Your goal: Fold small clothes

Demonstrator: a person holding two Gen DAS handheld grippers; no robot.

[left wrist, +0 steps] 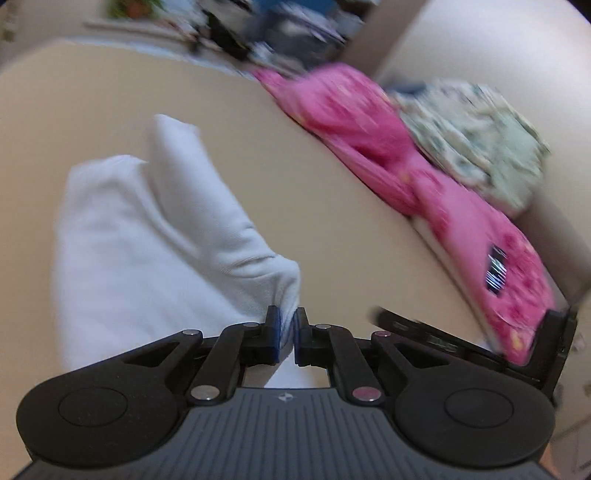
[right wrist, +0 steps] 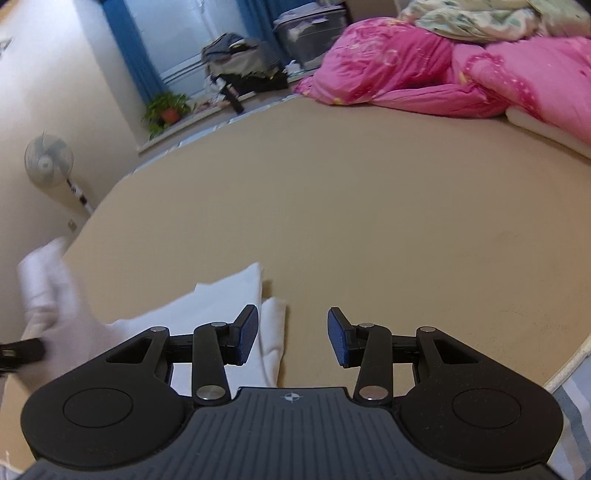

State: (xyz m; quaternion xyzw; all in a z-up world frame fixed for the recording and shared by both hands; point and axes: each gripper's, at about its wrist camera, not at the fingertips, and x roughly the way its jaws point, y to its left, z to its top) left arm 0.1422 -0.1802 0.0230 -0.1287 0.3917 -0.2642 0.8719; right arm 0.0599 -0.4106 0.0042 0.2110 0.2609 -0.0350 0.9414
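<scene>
A small white garment (left wrist: pixel 147 236) lies on the tan bed surface (left wrist: pixel 295 166). My left gripper (left wrist: pixel 287 334) is shut on a corner of the white garment and holds that corner lifted, so the cloth drapes away to the left. In the right wrist view the same garment (right wrist: pixel 229 295) lies at the lower left, with a raised, blurred part (right wrist: pixel 48 288) at the far left. My right gripper (right wrist: pixel 291 334) is open and empty, just right of the garment's edge, low over the bed (right wrist: pixel 369 221).
A pink quilt (right wrist: pixel 424 66) and a pale patterned blanket (right wrist: pixel 480 14) are heaped along the far side of the bed. A fan (right wrist: pixel 48 158), a potted plant (right wrist: pixel 166 109) and a pile of clothes (right wrist: pixel 240 55) stand beyond the bed. The right gripper's body (left wrist: pixel 461 339) shows at lower right.
</scene>
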